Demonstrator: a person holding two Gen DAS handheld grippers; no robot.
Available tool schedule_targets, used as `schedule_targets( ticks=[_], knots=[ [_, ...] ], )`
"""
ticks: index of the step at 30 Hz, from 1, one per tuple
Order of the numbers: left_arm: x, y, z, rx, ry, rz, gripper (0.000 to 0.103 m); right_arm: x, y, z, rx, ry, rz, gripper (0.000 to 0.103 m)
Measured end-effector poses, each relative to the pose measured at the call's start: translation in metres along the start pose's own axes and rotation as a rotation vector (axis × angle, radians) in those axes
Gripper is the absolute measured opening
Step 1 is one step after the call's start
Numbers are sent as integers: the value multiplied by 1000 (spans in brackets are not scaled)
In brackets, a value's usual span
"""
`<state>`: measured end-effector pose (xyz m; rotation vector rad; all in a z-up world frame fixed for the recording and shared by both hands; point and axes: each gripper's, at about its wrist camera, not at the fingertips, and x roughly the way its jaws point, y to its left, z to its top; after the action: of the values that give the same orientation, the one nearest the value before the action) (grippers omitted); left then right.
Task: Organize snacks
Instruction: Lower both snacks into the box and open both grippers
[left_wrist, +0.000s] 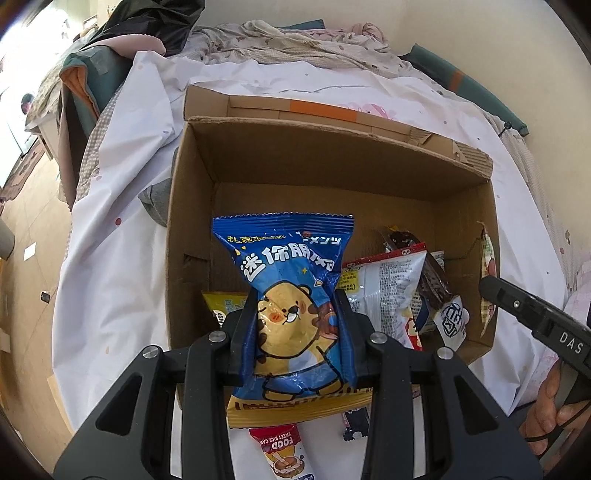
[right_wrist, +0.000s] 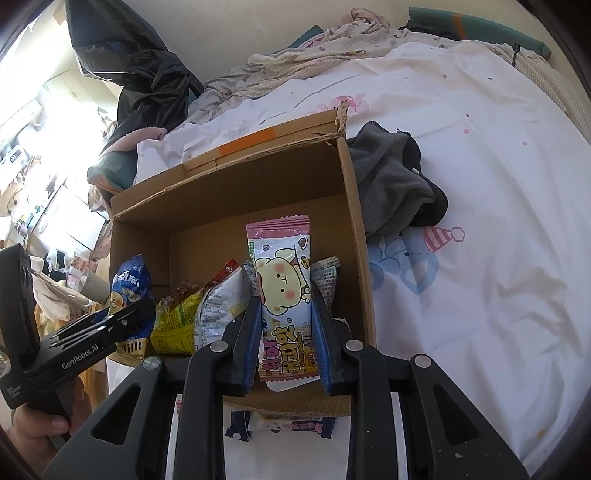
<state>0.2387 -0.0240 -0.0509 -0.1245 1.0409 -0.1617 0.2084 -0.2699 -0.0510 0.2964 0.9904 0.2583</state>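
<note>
My left gripper (left_wrist: 295, 306) is shut on a blue snack bag with a yellow bear (left_wrist: 291, 295) and holds it over the near edge of an open cardboard box (left_wrist: 332, 162). My right gripper (right_wrist: 284, 302) is shut on a pink snack packet with a cream bear (right_wrist: 282, 291), held above the right side of the same box (right_wrist: 354, 221). Several snack packs lie inside the box: a white one (left_wrist: 388, 288), a yellow one (right_wrist: 173, 321). The blue bag also shows in the right wrist view (right_wrist: 131, 291).
The box stands on a bed with a white printed sheet (right_wrist: 480, 184). A grey garment (right_wrist: 391, 188) lies beside the box. Loose snack packets (left_wrist: 280, 454) lie on the sheet in front of the box. Crumpled bedding (left_wrist: 295, 40) is at the back.
</note>
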Motion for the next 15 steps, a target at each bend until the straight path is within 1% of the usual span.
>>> schedule_targets(
  ticks=[4,8,11,13,14,15],
  knots=[
    [3,-1,-2,12,7,7,33,0,0,0,0,1,-1,28],
    [4,-2,-3,6,10,-1,33,1,-1,0,8,5,-1,31],
    [6,-5,-4,26,21,-4,33,1,-4,0,26,2,-1,31],
    [6,-8,-5,41,21,-6,33,-1,-4,0,27,-7,-3,36],
    [7,-9,-5,45,22,-9,33,-2,-4,1,26,-12,-4,43],
    [7,-10,-5,47,24,-11,34,-4,-4,1,30,-21,4,56]
  ],
)
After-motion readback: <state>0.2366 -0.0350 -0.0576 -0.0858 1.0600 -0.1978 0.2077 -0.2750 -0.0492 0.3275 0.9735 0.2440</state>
